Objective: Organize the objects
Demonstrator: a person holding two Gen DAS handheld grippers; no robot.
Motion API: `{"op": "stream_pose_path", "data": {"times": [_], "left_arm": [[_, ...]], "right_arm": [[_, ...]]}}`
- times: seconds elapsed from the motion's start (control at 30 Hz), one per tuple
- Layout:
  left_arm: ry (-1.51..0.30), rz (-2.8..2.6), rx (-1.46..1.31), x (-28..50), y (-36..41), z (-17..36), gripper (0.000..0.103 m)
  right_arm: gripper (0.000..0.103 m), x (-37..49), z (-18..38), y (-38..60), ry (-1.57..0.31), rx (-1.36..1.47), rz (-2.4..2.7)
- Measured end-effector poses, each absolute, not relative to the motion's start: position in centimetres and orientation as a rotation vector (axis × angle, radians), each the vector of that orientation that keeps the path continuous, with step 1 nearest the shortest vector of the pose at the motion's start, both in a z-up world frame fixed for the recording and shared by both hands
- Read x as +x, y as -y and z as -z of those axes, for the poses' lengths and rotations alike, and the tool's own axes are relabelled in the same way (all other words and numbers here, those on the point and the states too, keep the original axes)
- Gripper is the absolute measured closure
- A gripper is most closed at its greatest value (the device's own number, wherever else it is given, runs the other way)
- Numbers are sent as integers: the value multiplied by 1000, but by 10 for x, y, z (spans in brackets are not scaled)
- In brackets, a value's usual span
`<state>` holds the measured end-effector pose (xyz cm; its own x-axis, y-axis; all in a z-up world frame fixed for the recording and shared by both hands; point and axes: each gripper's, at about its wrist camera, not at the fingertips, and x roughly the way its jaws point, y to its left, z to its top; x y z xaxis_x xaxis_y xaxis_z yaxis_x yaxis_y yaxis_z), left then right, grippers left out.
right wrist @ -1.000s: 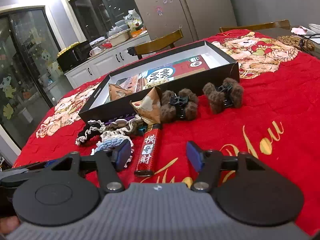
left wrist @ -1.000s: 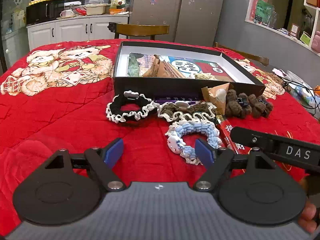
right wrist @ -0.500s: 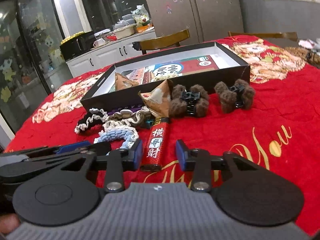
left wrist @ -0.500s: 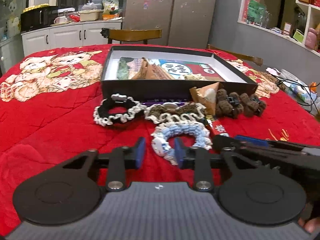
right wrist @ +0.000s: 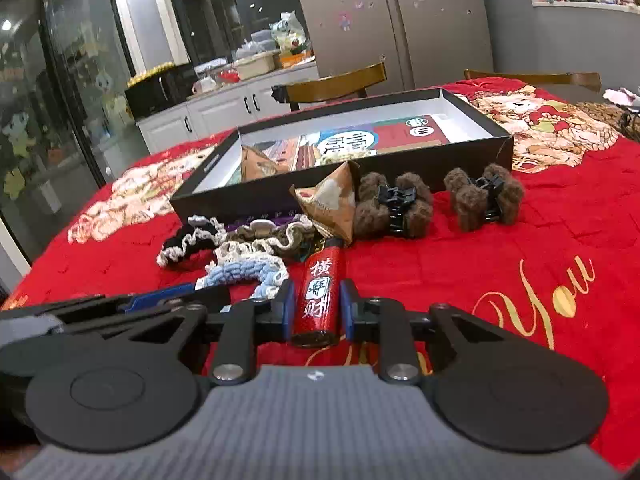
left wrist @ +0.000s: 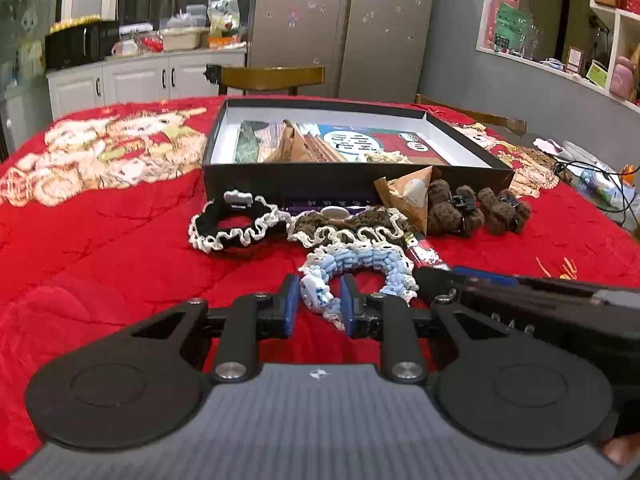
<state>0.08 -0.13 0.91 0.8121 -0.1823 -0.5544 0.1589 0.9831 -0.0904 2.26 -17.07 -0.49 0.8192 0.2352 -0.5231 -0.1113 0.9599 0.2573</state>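
Scene: a table under a red printed cloth, with a black open box at the far centre.

Left side: a black scrunchie with white frilled edge lies flat on the cloth, near the front wall of the box. Just to its right lies a brown scrunchie with cream edge, touching it.

Left gripper: the jaws have just been closing and now stand narrow. The blue pads sit on either side of the near-left portion of a blue-and-white scrunchie, at its white charm. The pads appear to press the fabric. The rest of the scrunchie lies on the cloth, just in front of the brown one.

Centre: a folded paper pyramid packet leans against the front wall of the box. Inside the box lie a printed flat sheet and a second pyramid packet.

Right gripper: the jaws have just been closing and are now narrow. A red cylindrical tube with white characters lies between the pads, its near end at the fingers, its far end pointing toward the packet. The pads appear to touch its sides.

Right side: two brown fuzzy hair claws with black clips, the first just beside the packet, the second a little farther right, apart from it.
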Motion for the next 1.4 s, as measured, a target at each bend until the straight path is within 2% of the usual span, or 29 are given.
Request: {"op": "stream_pose_path", "data": {"times": [0.43, 0.47, 0.5, 0.83, 0.97, 1.03, 1.4], "left_arm": [[-561, 159, 0, -20, 2, -14, 85], [-559, 157, -1, -22, 2, -14, 86], [-559, 155, -7, -24, 1, -14, 86], [-559, 142, -28, -43, -2, -14, 87], [-571, 140, -25, -41, 0, -13, 87], [-575, 145, -33, -39, -2, -12, 87], [-569, 152, -50, -39, -3, -14, 87]], "right_arm": [[80, 6, -5, 184, -559, 289, -184], [82, 4, -7, 186, -554, 301, -181], [89, 3, -8, 187, -552, 303, -181], [90, 4, 6, 183, -654, 268, -228], [86, 5, 8, 181, -644, 274, -212], [90, 3, 9, 180, -635, 271, -214], [90, -7, -1, 188, -584, 289, -201]]}}
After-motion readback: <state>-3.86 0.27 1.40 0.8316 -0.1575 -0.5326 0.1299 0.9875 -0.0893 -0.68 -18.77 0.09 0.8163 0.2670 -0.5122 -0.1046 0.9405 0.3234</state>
